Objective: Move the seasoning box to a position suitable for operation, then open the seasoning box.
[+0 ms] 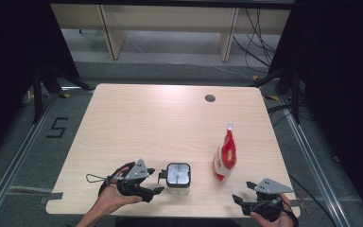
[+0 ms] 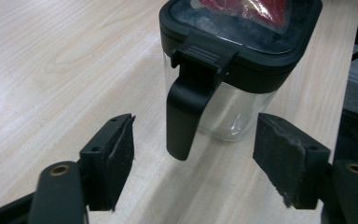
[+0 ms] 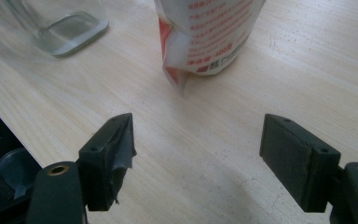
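Left gripper (image 2: 193, 163): jaws standing wide apart, gripping nothing. The black handle (image 2: 186, 112) of a clear glass jar (image 2: 235, 84) is hanging in line with the gap, slightly beyond the pads (image 2: 121, 158); no pad is touching it. The handle is hooking off the jar's black lid (image 2: 242, 44), whose clear centre panel is showing something red through or in it. In the high view the left gripper (image 1: 156, 182) is sitting just left of the jar (image 1: 178, 178), held by the person's left hand (image 1: 111, 195) at the near edge of the table (image 1: 160, 123).

Right gripper (image 3: 198, 163): jaws likewise spread wide, nothing between them, bare wood showing in the gap. A red-and-white pouch (image 3: 205, 35) with red print is standing upright on the table beyond the pads, near but apart. The jar's glass base is showing at upper left of the right gripper view. In the high view the right gripper (image 1: 243, 191) is resting near the front right corner, held by the right hand (image 1: 269, 218); the pouch (image 1: 225, 156) is standing right of the jar, the two apart.

A round dark grommet hole (image 1: 210, 98) is sitting near the table's far edge.
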Available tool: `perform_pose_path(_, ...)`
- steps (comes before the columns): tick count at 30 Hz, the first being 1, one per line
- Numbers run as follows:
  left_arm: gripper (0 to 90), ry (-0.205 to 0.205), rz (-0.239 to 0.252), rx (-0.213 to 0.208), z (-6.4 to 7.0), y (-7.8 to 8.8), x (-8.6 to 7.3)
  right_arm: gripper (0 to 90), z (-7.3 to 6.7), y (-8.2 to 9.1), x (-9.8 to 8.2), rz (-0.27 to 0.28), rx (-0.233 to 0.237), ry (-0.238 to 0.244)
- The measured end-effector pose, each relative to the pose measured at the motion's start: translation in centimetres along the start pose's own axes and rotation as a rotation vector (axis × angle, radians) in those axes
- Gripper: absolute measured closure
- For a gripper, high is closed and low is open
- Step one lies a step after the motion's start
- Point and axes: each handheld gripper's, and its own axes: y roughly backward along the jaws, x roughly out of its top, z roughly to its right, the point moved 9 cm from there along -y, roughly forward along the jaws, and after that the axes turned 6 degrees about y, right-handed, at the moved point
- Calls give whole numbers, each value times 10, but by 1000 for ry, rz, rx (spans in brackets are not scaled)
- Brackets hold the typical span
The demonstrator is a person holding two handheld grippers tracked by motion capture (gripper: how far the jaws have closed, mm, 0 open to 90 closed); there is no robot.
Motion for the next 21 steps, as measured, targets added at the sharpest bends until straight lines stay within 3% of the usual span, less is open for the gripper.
perform_pose_path(2, 232, 9, -5, 6, 0, 2, -1, 254, -2, 0, 0, 2, -1, -16)
perform_pose_path(3, 220, 3, -2, -9, 0, 2, 0, 254, -1, 0, 1, 7, -5, 11)
perform_pose_path(4, 213, 24, 18, -6, 1, 2, 1, 253, -3, 1, 0, -4, -3, -16)
perform_pose_path(6, 205, 36, 20, 2, 0, 3, 2, 242, -1, 0, 3, 18, -2, 28)
perform_pose_path(8, 198, 53, 13, 3, -1, 4, 1, 240, -6, 1, 1, -6, 6, -14)
perform_pose_path(9, 198, 53, 23, 6, -1, 4, 3, 240, -3, 0, 3, 10, 2, 30)
perform_pose_path(10, 198, 46, 15, 8, -3, 5, 3, 240, -3, 0, 3, 17, -4, 40)
perform_pose_path(12, 209, 93, 36, 8, -2, 6, 5, 240, -4, 0, 5, 30, -1, 44)
perform_pose_path(13, 223, 75, 30, 5, -3, 8, 6, 238, -5, 0, 6, 34, 8, 42)
perform_pose_path(17, 311, 91, 51, -1, -3, 15, 9, 233, -9, 0, 8, 38, 14, 46)
perform_pose_path(19, 389, 65, 69, -3, -3, 18, 13, 245, -14, 1, 10, 48, 32, 42)
perform_pose_path(20, 436, 81, 78, -6, -2, 20, 14, 245, -18, 2, 10, 46, 39, 21)
perform_pose_path(21, 483, 83, 90, -9, -1, 21, 17, 245, -19, 2, 12, 57, 39, 41)
